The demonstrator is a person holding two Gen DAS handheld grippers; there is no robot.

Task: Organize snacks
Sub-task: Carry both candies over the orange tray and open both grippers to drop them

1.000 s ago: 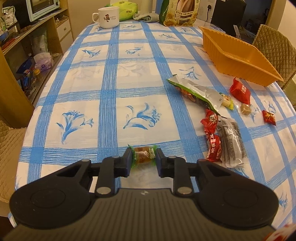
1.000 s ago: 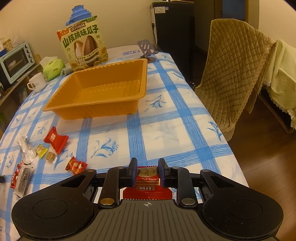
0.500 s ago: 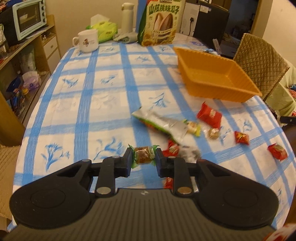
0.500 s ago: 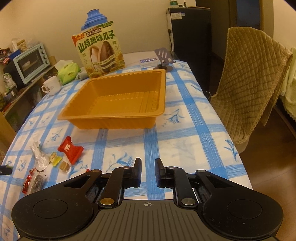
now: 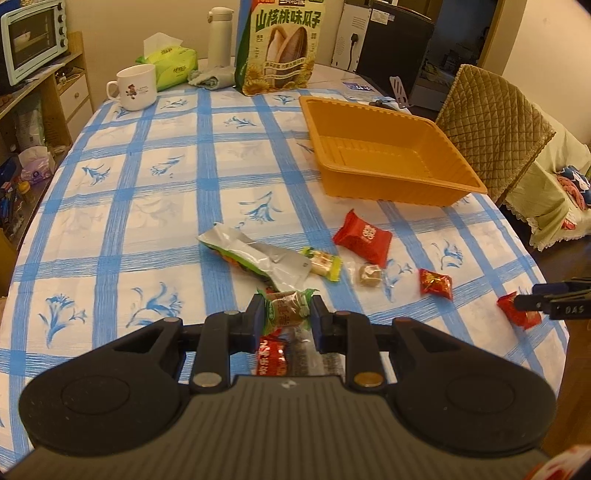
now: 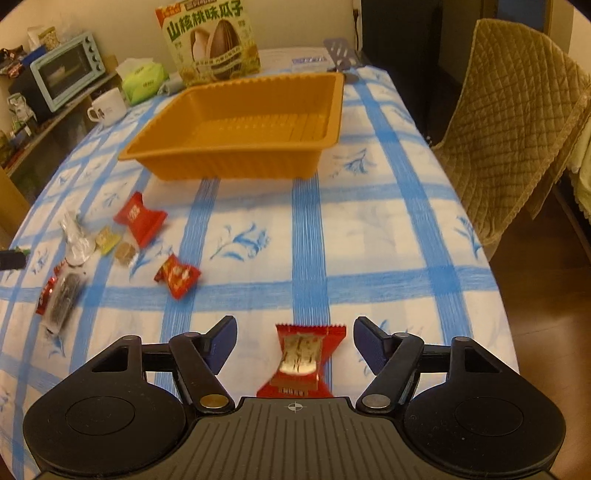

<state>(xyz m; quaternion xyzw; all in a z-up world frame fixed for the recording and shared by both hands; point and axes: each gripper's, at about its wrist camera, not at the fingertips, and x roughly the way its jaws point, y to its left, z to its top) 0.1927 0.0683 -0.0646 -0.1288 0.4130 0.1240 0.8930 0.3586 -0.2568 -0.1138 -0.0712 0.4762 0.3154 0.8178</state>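
Observation:
My left gripper (image 5: 287,318) is shut on a green-wrapped brown candy (image 5: 286,312), held above the table near the loose snacks. My right gripper (image 6: 295,345) is open, its jaws wide apart on either side of a red date snack packet (image 6: 301,360) that lies on the tablecloth. The empty orange tray (image 5: 388,190) stands at the far right in the left wrist view, and shows straight ahead in the right wrist view (image 6: 236,162). Loose snacks lie between: a big red packet (image 5: 364,236), a silver-green bag (image 5: 255,258), and a small red candy (image 5: 436,283).
A sunflower seed bag (image 5: 279,48), white mug (image 5: 135,86), green tissue pack (image 5: 168,66) and thermos (image 5: 219,35) stand at the table's far end. A quilted chair (image 6: 513,122) stands at the right side. The table edge runs close to the right gripper.
My right gripper has opened and the red date packet now lies on the table between its jaws. My left gripper, still holding the candy, has swung toward the tray.

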